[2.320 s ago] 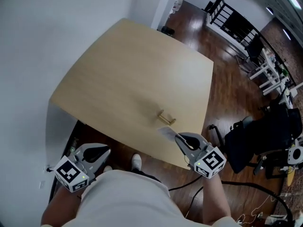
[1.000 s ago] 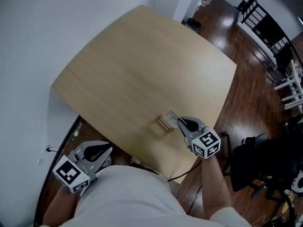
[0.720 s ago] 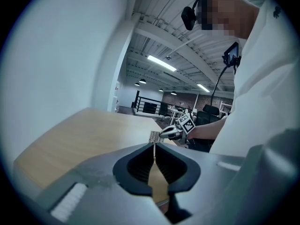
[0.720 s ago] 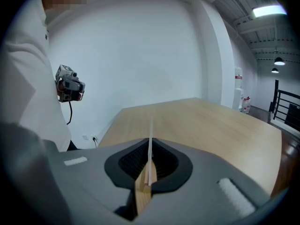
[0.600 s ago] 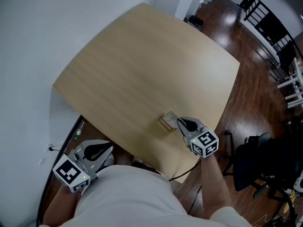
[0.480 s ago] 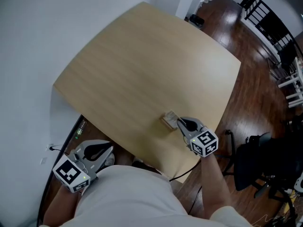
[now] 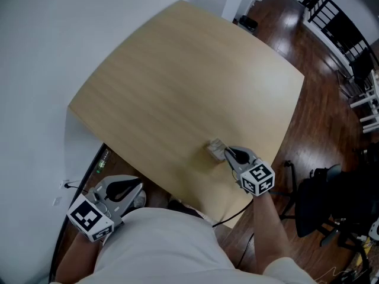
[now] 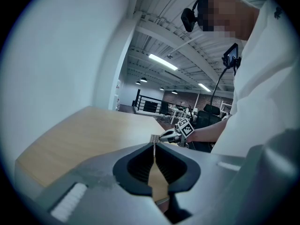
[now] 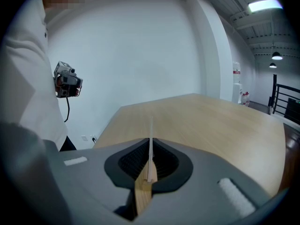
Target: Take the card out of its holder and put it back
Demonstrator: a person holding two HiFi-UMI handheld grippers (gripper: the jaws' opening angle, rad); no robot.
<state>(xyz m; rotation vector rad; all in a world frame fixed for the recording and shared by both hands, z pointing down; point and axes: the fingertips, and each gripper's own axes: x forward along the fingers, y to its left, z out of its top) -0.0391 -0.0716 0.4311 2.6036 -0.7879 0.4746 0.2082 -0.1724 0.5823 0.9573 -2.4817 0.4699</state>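
Right gripper (image 7: pixel 227 152) clamped on the card (image 9: pixel 151 139), seen edge-on between its jaws, near the table's (image 7: pixel 177 87) five-o'clock edge. The wooden holder (image 9: pixel 142 193) apparently sits directly beneath. Left gripper (image 8: pixel 153 149) closed, empty, off the table at seven o'clock. Risk: a skewed descent could buckle the card or topple the unbraced holder.
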